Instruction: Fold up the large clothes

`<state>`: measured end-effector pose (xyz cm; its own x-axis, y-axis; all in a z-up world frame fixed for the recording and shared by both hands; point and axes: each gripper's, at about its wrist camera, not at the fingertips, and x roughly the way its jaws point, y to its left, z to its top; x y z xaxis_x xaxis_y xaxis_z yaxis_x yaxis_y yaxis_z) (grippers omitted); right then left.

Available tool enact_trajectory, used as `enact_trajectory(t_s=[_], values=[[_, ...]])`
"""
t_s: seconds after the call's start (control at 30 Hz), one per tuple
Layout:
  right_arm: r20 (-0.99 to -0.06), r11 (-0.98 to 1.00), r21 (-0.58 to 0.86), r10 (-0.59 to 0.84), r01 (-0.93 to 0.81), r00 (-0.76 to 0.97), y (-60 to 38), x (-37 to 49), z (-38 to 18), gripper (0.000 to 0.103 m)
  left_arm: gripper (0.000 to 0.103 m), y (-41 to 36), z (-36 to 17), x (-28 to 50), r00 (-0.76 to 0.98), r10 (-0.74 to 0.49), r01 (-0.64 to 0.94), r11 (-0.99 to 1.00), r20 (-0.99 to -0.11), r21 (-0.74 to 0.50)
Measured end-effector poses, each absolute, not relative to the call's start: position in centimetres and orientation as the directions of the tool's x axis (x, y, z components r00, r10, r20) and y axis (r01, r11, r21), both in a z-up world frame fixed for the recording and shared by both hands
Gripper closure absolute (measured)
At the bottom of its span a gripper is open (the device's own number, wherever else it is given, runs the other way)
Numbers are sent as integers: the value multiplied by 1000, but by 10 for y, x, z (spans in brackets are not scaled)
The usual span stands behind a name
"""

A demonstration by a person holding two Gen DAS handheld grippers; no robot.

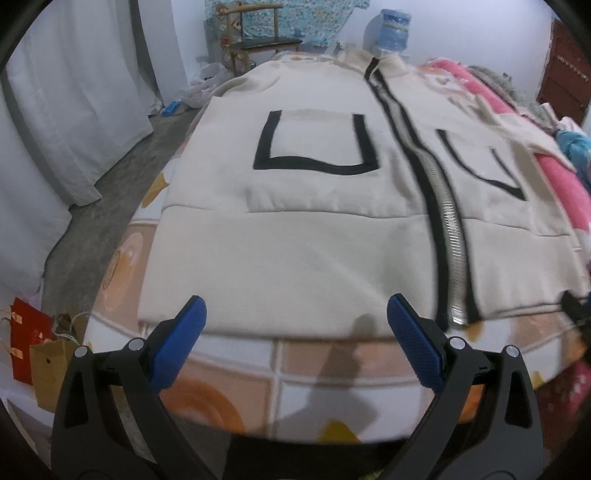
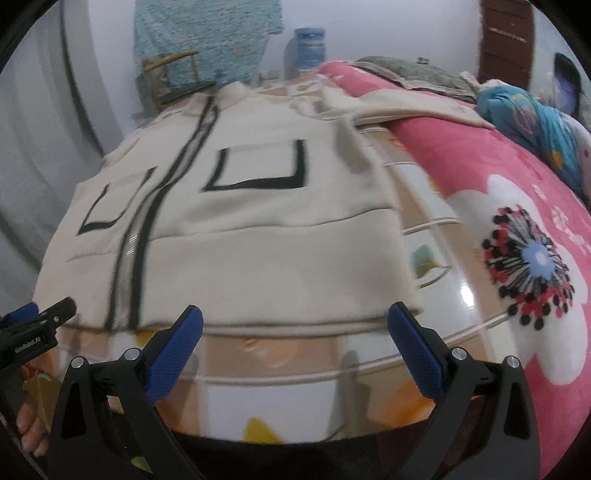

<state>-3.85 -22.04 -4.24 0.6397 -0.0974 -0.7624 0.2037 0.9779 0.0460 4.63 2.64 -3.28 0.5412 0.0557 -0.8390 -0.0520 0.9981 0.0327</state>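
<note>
A large cream zip-up jacket (image 1: 295, 236) with black-trimmed pockets lies flat, front up, on the bed; it also shows in the right wrist view (image 2: 258, 236). Its zipper (image 1: 448, 236) runs from collar to hem. My left gripper (image 1: 295, 306) is open and empty, its blue pads just short of the hem's left half. My right gripper (image 2: 295, 312) is open and empty at the hem's right half. The left gripper also shows at the left edge of the right wrist view (image 2: 40, 317). The jacket's right sleeve (image 2: 399, 107) lies over a pink blanket.
The bed sheet (image 1: 314, 373) has orange and white squares. A pink floral blanket (image 2: 517, 229) and blue clothing (image 2: 532, 114) lie at the right. A chair (image 1: 258, 40) and water jug (image 1: 391, 26) stand beyond the bed. Paper bags (image 1: 33, 350) sit on the floor left.
</note>
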Motion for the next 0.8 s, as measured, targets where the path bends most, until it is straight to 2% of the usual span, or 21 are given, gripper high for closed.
enact_trajectory(t_s=[0.23, 0.67, 0.73, 0.8], values=[[-774, 967, 34, -134, 252, 619, -253, -25, -49, 6, 7, 36, -44, 60, 545, 39, -40, 999, -838, 21], [-794, 984, 84, -28, 155, 607, -259, -4, -61, 6, 7, 35, -45, 57, 587, 28, -19, 1000, -809, 21], [-797, 984, 103, -5, 144, 603, -262, -2, -61, 6, 7, 40, -42, 55, 596, -13, 0, 1000, -803, -17], [-799, 983, 122, 14, 139, 601, -266, -1, -60, 11, 7, 55, -31, 48, 640, -73, 1, 996, -765, -94]])
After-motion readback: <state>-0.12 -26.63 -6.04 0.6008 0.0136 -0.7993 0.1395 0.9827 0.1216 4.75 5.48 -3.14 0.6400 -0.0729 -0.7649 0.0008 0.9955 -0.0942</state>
